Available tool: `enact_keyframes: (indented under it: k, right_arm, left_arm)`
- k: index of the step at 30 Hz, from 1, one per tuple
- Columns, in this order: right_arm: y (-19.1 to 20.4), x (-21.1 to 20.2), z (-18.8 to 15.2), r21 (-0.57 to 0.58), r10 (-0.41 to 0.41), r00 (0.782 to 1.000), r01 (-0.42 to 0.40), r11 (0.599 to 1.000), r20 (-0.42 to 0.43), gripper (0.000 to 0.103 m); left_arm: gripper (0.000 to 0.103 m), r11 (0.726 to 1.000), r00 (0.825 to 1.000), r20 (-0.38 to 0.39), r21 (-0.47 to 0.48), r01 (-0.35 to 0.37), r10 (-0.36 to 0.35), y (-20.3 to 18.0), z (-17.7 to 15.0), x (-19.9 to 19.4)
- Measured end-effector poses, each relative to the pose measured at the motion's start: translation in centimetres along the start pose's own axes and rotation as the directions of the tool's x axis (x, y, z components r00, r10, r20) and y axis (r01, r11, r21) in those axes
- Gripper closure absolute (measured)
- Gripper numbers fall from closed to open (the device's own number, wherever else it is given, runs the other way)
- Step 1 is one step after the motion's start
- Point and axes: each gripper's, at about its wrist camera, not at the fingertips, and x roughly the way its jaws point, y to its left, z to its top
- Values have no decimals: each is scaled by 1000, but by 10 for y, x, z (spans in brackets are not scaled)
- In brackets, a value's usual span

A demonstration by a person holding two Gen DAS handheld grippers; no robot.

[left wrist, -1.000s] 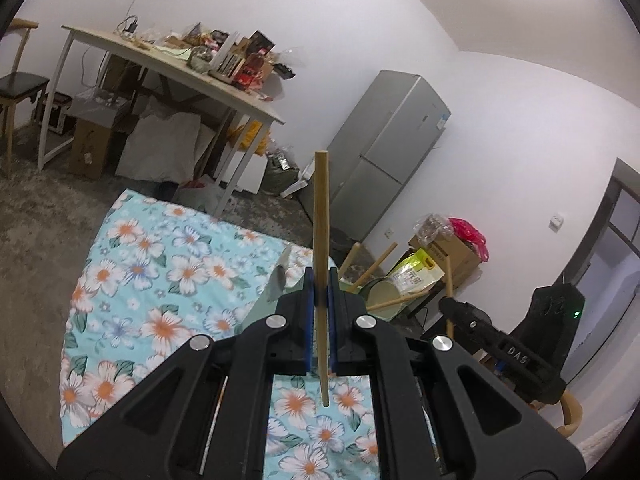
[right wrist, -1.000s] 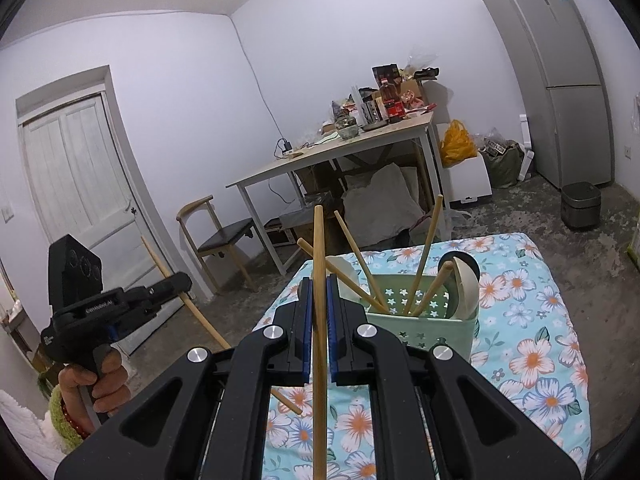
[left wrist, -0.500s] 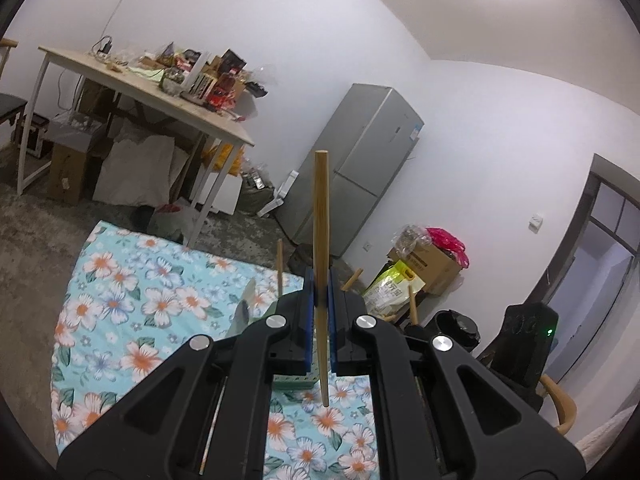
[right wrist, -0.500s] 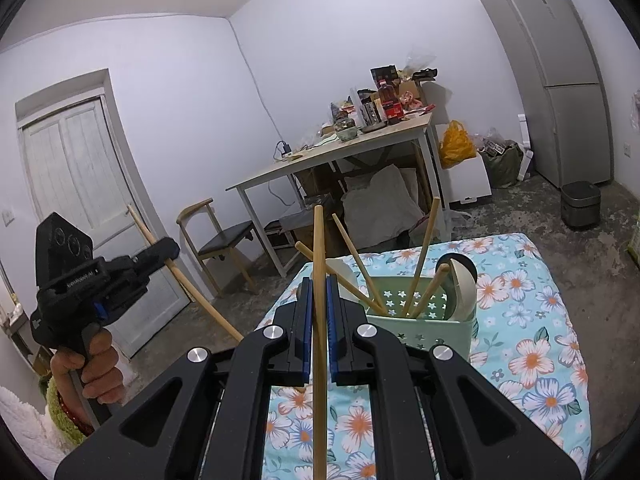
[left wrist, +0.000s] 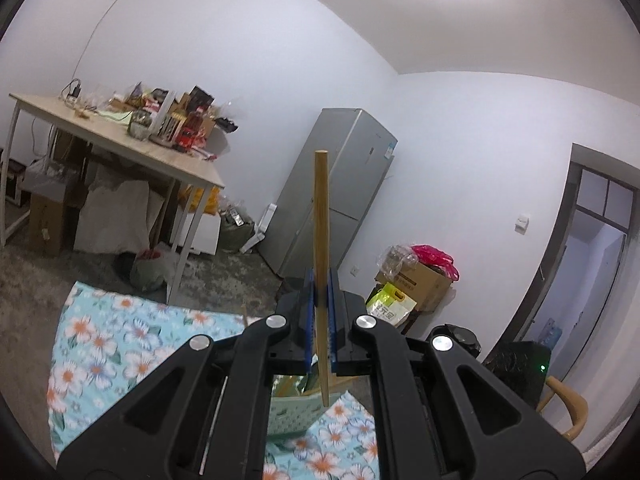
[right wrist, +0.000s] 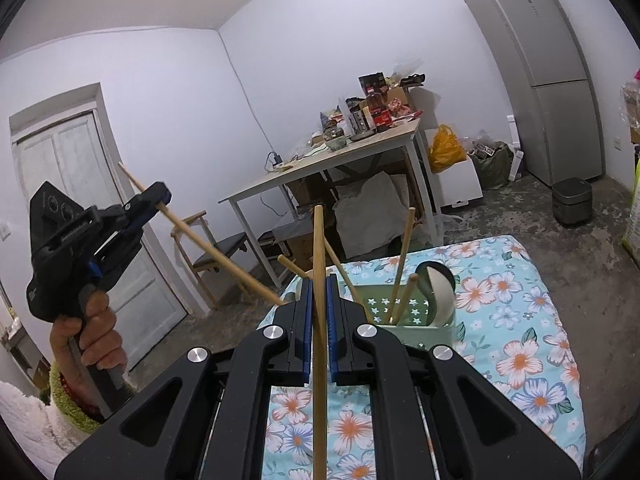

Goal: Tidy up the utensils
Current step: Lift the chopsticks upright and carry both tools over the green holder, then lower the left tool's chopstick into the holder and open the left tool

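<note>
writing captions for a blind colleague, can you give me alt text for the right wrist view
The right gripper is shut on an upright wooden chopstick, above a floral tablecloth where a green basket holds more chopsticks. At left, a hand holds the left gripper, clamped on another chopstick that slants down toward the table.

In the left wrist view we saw only a sliver of the green basket (left wrist: 290, 412) at six o'clock, its rim and contents hidden behind the left gripper (left wrist: 321, 292). The right gripper (left wrist: 460, 334) at four o'clock was mostly covered too. In the right wrist view the chopstick (right wrist: 319, 320) ran off the bottom edge, and the clutter on the far table (right wrist: 320, 160) was too small to tell apart.
</note>
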Motion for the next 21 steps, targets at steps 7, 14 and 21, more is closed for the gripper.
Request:
enact_keyframes:
  k: [7,14,21]
  right_arm:
    - [-5,-4,0,26,-2,1000,1,1000,9,96]
    - [-5,-3,-1,30,-4,1000,4,1000,2,96]
    - [-8,-2,0,36,-5,1000,5,999,3,96]
  left_arm:
    - [99,996,999,-5,80,-43,44,-7,-5,40]
    - [99,978,992,-31,172,-115,122,-10,-24,81]
    - [99,959,984,-32,234,-161,173,-12,-39,106]
